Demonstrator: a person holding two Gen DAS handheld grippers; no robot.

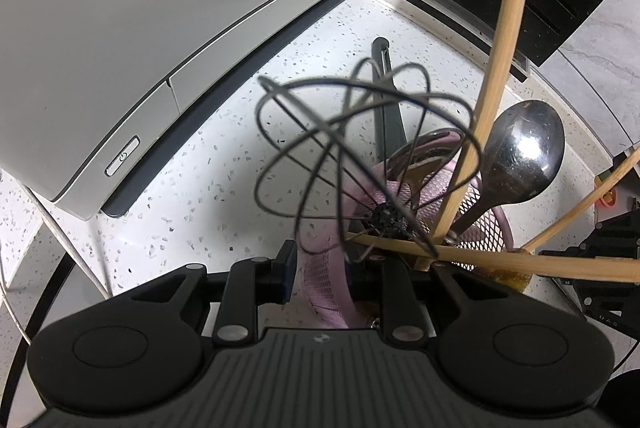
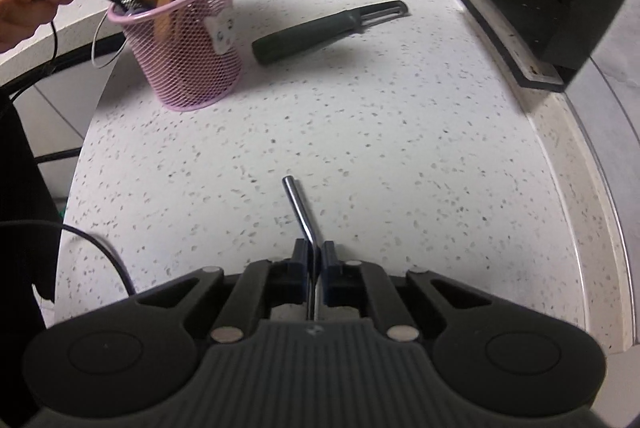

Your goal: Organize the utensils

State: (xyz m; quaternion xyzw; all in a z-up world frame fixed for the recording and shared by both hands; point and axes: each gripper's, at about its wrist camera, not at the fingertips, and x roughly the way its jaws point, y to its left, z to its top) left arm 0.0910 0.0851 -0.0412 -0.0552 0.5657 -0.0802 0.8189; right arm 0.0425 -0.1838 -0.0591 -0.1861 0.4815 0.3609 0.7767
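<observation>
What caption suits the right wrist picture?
Right gripper clamps a metal utensil handle above the speckled counter; pink mesh holder and peeler beyond.

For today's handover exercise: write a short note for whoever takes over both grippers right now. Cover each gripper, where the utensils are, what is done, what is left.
Left gripper: clamped on the rim of the pink mesh holder, steadying it.
Right gripper: shut on a thin metal utensil handle above the speckled counter.
Done: whisk, metal spoon and wooden sticks stand in the holder.
Left: put the held utensil in the holder, then the dark-handled peeler lying on the counter beside it.
</observation>
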